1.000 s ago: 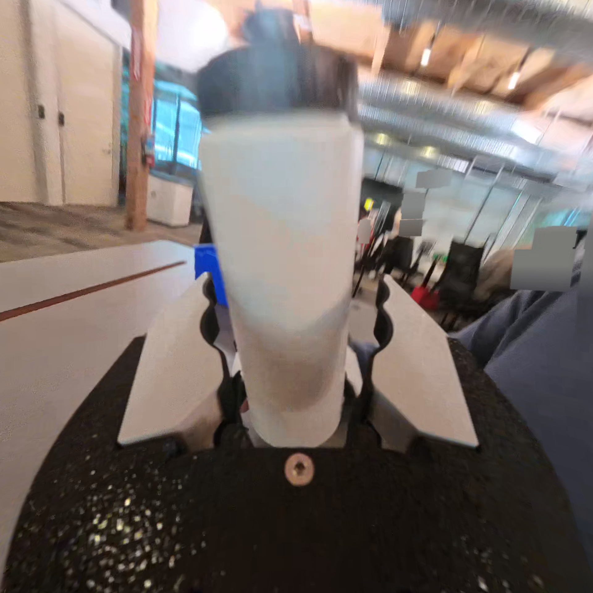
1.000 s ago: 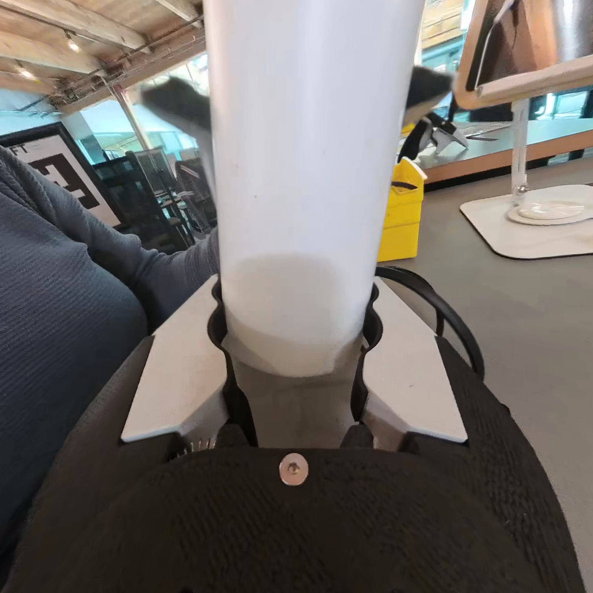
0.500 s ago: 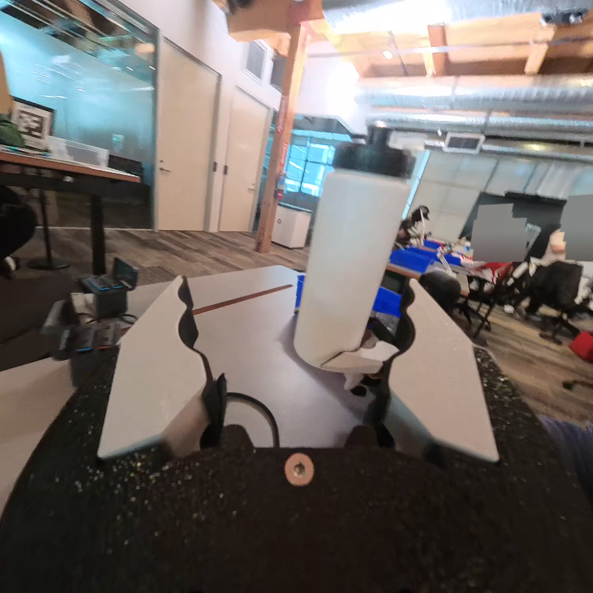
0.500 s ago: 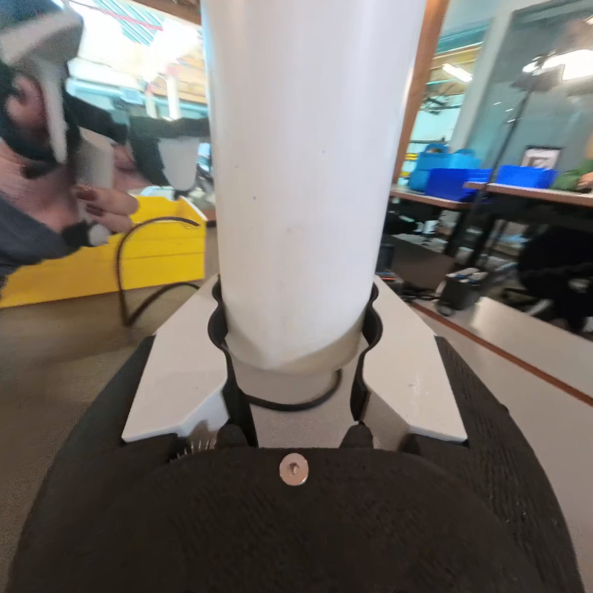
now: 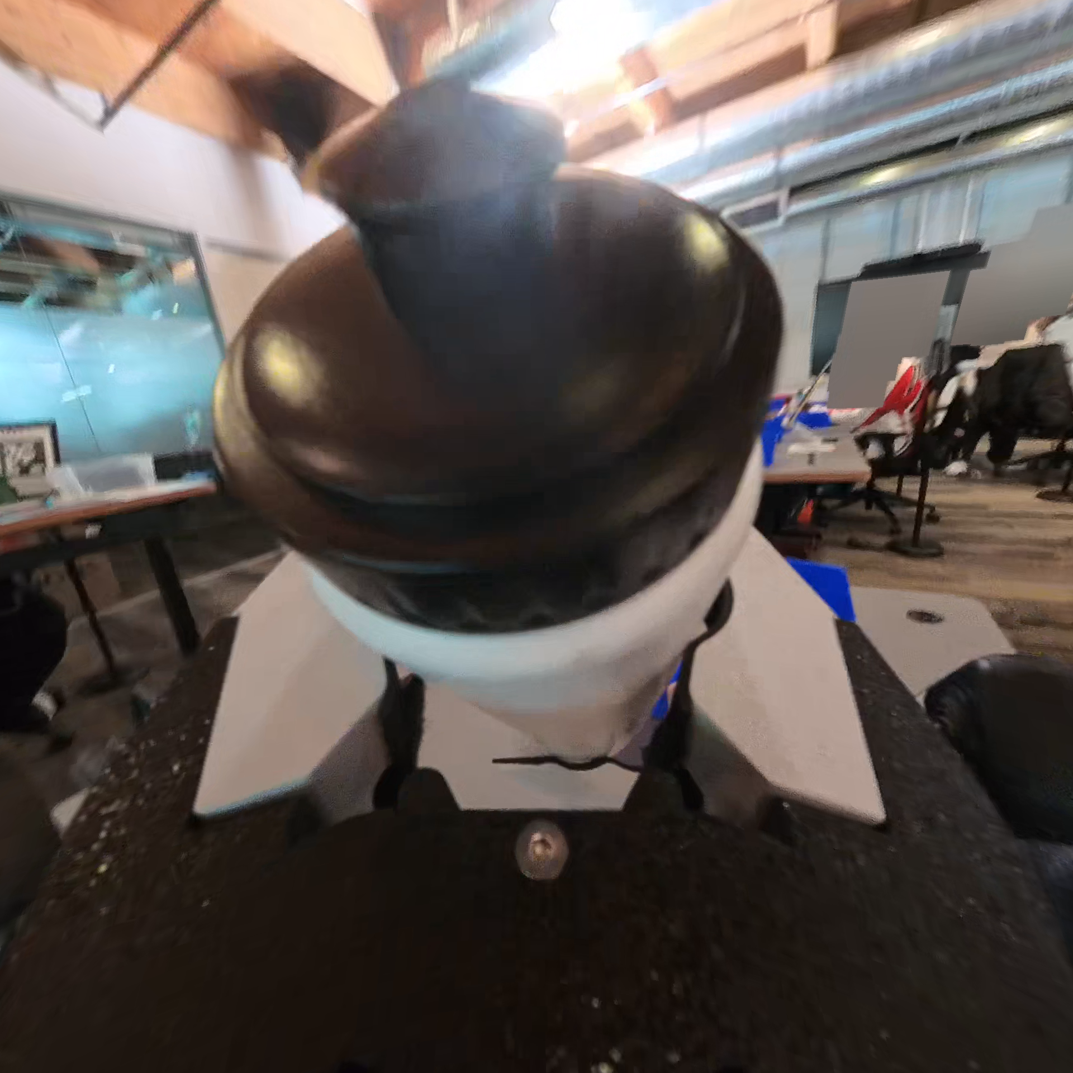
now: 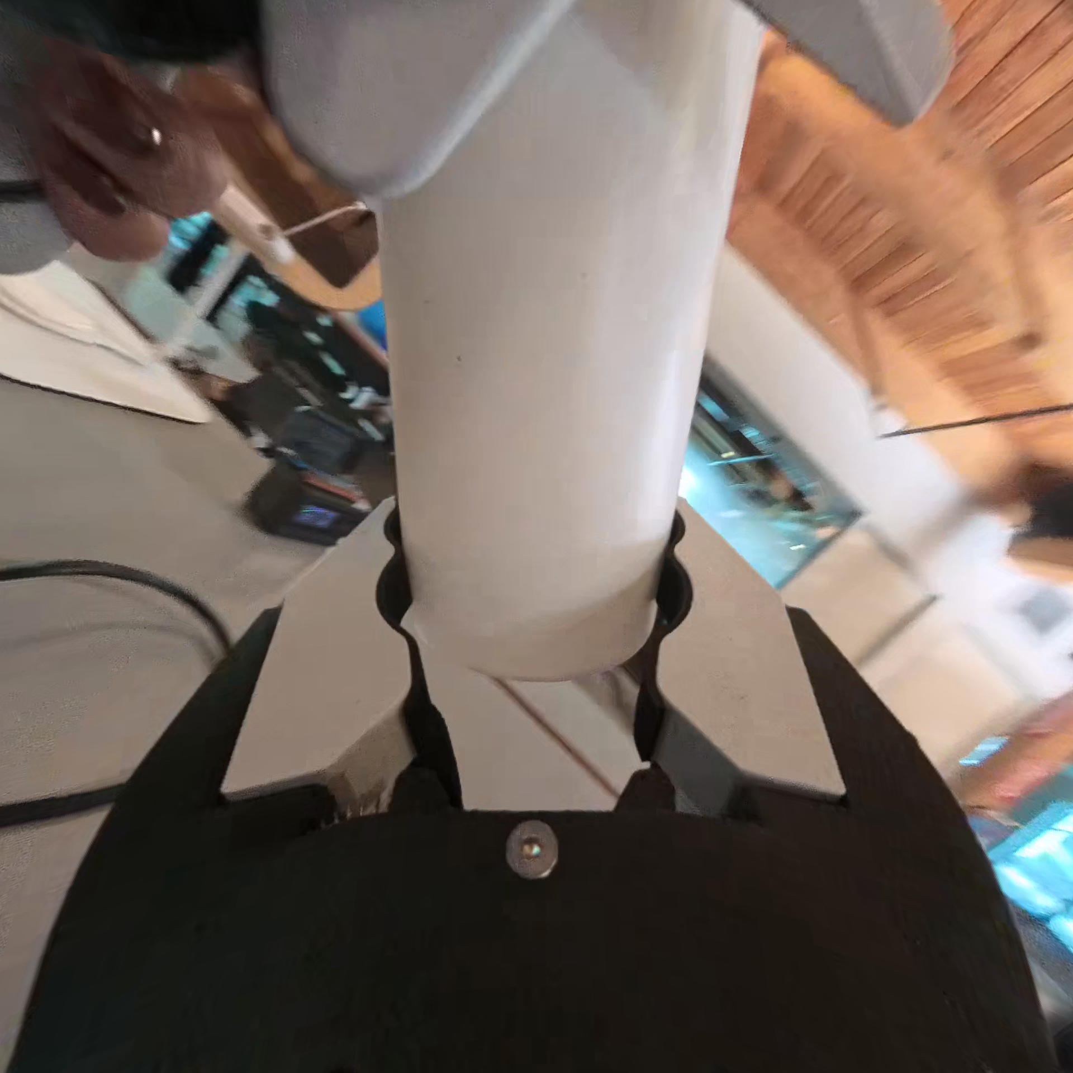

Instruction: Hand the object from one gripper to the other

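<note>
Right gripper (image 6: 534, 586), white fingers with black wavy pads, pinches the base of the tall white cylindrical bottle (image 6: 551, 360). Left gripper (image 5: 546, 685) has its fingers either side of the bottle's white shoulder, just under the dark domed cap (image 5: 499, 371); whether it grips, cannot tell. Risk: right releasing before left has firm contact, and the bottle drops.

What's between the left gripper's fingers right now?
The white bottle, black cap toward the camera, sits between the left gripper's fingers, in the left wrist view. Whether they grip it is unclear; the right gripper clamps its base.
</note>
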`<state>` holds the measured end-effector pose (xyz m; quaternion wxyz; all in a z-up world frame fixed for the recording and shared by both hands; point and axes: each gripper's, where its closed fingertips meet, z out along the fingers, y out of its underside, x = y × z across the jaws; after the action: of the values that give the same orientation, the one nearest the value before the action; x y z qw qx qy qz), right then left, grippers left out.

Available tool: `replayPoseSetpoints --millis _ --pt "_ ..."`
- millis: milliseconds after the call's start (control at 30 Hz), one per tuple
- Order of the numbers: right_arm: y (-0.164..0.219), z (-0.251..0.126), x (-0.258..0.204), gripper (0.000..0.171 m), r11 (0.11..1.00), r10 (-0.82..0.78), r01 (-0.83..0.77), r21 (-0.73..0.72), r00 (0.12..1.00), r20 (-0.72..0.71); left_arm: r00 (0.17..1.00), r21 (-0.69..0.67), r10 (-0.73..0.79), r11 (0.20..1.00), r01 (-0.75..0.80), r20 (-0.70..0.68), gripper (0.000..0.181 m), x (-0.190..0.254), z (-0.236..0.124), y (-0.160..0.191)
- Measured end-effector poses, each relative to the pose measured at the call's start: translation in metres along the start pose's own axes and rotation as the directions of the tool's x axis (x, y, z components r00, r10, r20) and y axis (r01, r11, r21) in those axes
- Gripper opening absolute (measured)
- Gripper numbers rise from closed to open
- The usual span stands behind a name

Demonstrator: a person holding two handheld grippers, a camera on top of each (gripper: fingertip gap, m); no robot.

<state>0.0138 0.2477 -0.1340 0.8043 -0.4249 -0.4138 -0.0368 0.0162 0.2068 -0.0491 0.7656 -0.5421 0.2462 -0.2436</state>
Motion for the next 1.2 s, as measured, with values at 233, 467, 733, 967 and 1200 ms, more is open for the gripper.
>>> replayPoseSetpoints --millis 233,467,733,967,1200 --pt "-0.046 0.011 0.009 0.088 0.981 -0.021 -0.011 0.194 0.987 0.159 0.979 0.179 -0.047 0.980 0.083 -0.196 0.101 -0.006 -0.006 -0.050" --pt "-0.107 -0.002 -0.011 0.098 0.880 0.330 -0.475 -0.012 0.593 0.734 0.920 0.270 -0.033 0.951 0.149 -0.390 0.101 -0.016 -0.039 -0.075" --pt "-0.085 0.002 -0.054 0.081 0.969 0.229 -0.207 -0.132 0.571 0.789 0.868 0.279 0.135 0.960 0.004 -0.478 0.102 0.012 -0.045 -0.063" --pt "-0.071 0.033 -0.028 0.079 0.978 0.197 -0.193 -0.075 0.756 0.625 0.957 0.261 0.087 0.965 -0.012 -0.277 0.085 -0.022 -0.034 -0.058" --pt "-0.064 0.047 0.015 0.079 1.000 -0.019 0.020 -0.001 0.939 0.344 0.986 0.183 0.055 0.983 -0.026 -0.159 0.116 -0.036 -0.024 -0.053"
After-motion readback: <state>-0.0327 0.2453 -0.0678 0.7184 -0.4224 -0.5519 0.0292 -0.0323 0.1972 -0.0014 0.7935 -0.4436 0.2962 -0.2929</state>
